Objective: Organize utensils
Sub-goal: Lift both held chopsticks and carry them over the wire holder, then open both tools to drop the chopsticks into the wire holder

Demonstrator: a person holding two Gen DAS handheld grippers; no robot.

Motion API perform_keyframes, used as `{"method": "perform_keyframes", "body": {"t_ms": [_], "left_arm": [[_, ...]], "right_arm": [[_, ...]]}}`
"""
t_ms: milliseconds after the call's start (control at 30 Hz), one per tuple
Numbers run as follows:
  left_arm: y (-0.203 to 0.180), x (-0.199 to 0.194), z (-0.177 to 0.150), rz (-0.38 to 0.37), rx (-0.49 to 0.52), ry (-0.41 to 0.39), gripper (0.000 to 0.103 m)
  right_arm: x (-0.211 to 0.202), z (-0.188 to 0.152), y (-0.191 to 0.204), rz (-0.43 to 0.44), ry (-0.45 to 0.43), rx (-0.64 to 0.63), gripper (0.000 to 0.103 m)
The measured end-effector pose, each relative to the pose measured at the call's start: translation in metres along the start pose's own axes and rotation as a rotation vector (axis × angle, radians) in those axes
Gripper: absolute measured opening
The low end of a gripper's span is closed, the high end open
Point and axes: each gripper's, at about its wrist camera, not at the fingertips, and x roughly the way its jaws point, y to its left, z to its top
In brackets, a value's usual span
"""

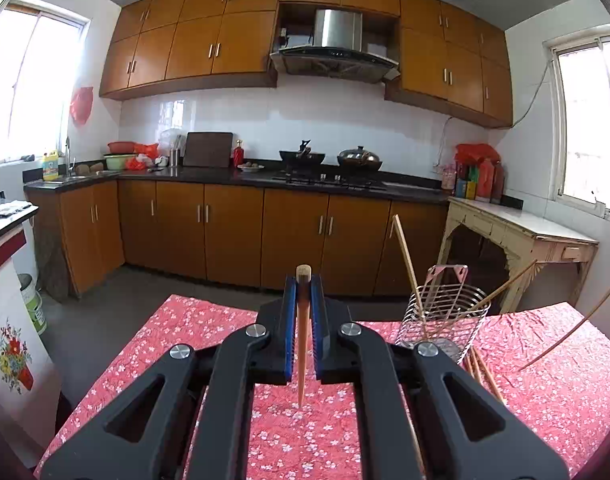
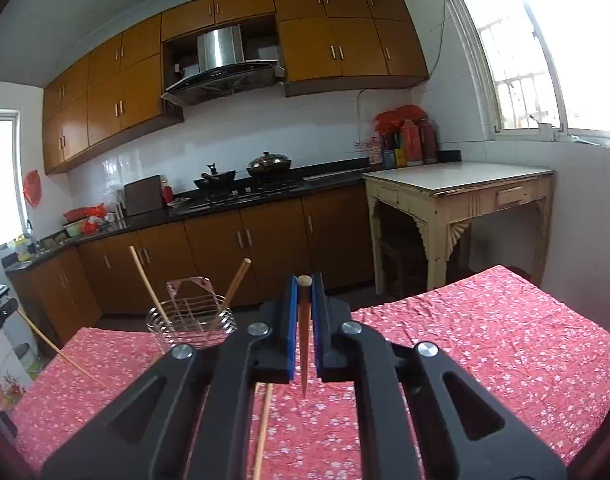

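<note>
My left gripper (image 1: 303,280) is shut on a wooden chopstick (image 1: 303,344) that runs along the fingers, above the red floral tablecloth (image 1: 185,336). A wire utensil holder (image 1: 445,316) stands to its right with two chopsticks leaning in it; several loose chopsticks (image 1: 485,372) lie by its base. My right gripper (image 2: 303,286) is shut on another chopstick (image 2: 303,344). The wire holder (image 2: 191,322) stands to its left with two chopsticks in it. A loose chopstick (image 2: 263,428) lies on the cloth under the right gripper. The chopstick held by the other gripper shows at far left (image 2: 61,350).
The table (image 2: 485,344) with the red cloth fills the foreground. Brown kitchen cabinets (image 1: 233,232) and a dark counter with a stove and pots (image 1: 329,160) lie behind. A cream side table (image 2: 457,188) stands at the right wall.
</note>
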Motion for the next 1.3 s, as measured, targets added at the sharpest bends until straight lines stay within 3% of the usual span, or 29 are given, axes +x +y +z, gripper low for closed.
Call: {"method": "perform_keyframes", "body": {"t_ms": [400, 733, 933, 1300], "left_arm": [[-0.019, -0.007, 0.039, -0.072, -0.03, -0.067, 0.007], [-0.067, 0.003, 0.109, -0.141, -0.095, -0.229, 0.007], [-0.097, 0.032, 0.125, -0.125, -0.135, -0.304, 0.007], [-0.121, 0.099, 0.1, -0.095, -0.135, -0.227, 0.007]], "right_arm": [[-0.02, 0.05, 0.039, 0.22, -0.036, 0.043, 0.008], [0.018, 0.104, 0.09, 0.238, -0.117, -0.006, 0.008], [0.074, 0.109, 0.106, 0.234, -0.018, -0.019, 0.008], [0.141, 0.092, 0.103, 0.258, 0.14, -0.001, 0.008]]}}
